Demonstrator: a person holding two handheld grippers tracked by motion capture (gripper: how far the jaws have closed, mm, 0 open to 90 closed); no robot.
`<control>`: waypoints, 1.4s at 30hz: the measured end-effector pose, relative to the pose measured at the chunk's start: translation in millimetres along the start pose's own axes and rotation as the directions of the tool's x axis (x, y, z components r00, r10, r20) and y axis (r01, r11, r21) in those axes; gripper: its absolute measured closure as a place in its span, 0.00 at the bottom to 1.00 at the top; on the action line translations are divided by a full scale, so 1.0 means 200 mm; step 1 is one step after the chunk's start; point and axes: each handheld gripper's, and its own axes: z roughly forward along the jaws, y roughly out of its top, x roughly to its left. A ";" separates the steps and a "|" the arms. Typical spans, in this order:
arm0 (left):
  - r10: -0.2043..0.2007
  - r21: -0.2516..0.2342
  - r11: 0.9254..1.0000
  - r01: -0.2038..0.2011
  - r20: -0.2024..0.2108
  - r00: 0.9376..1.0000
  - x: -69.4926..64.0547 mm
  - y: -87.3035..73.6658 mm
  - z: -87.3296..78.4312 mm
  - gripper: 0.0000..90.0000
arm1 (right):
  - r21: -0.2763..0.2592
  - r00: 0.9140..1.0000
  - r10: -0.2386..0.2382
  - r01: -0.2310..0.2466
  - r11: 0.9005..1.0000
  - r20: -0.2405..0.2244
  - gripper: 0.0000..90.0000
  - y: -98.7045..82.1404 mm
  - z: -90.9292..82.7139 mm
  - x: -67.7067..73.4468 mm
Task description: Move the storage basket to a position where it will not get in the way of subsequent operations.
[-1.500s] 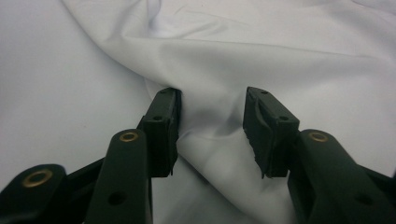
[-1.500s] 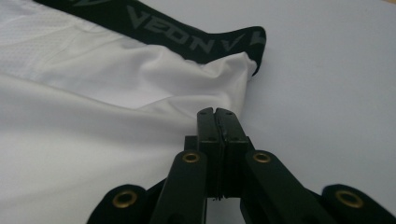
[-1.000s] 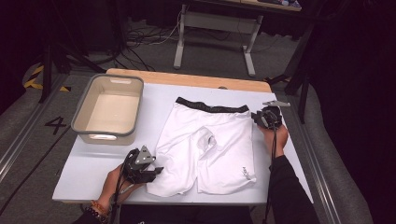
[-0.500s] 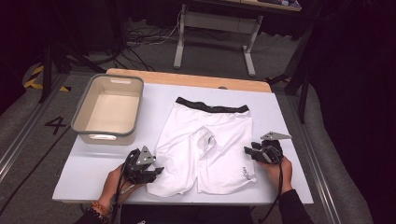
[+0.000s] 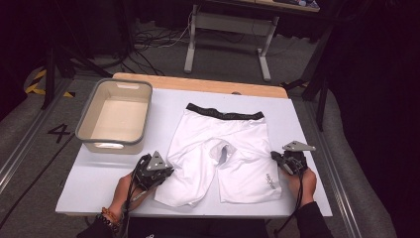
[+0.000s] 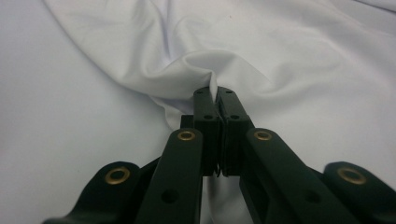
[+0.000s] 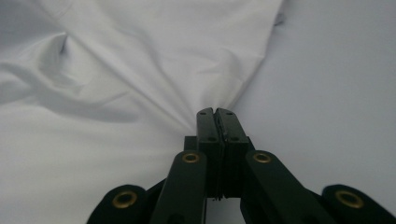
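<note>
Now the white shorts (image 5: pixel 223 148) lie flat on the desk (image 5: pixel 99 173) — the left claw (image 6: pixel 218 95) has just closed on one leg's outer edge, the right claw (image 7: pixel 215 114) likewise pinching the other leg's edge.

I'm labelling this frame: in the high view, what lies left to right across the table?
Grey bin → left gripper → white shorts → right gripper.

shorts logo: small grey print on the white fabric shorts (image 5: pixel 270 181), too small to read
forearms: cut off by the high view's bottom edge
</note>
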 end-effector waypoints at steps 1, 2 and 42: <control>0.008 -0.006 1.000 -0.008 -0.013 1.000 0.00 0.01 0.01 0.98 | -0.003 1.000 0.006 -0.006 1.000 0.011 1.00 0.00 0.00 -0.02; 0.008 -0.008 1.000 -0.009 -0.019 1.000 0.01 0.02 0.01 0.98 | -0.008 1.000 0.012 -0.011 1.000 0.025 1.00 0.00 0.00 -0.03; -0.040 -0.026 0.999 0.038 -0.065 0.997 -0.05 -0.19 -0.27 0.61 | -0.261 0.727 -0.432 0.344 0.902 -0.534 0.65 0.14 -0.06 1.09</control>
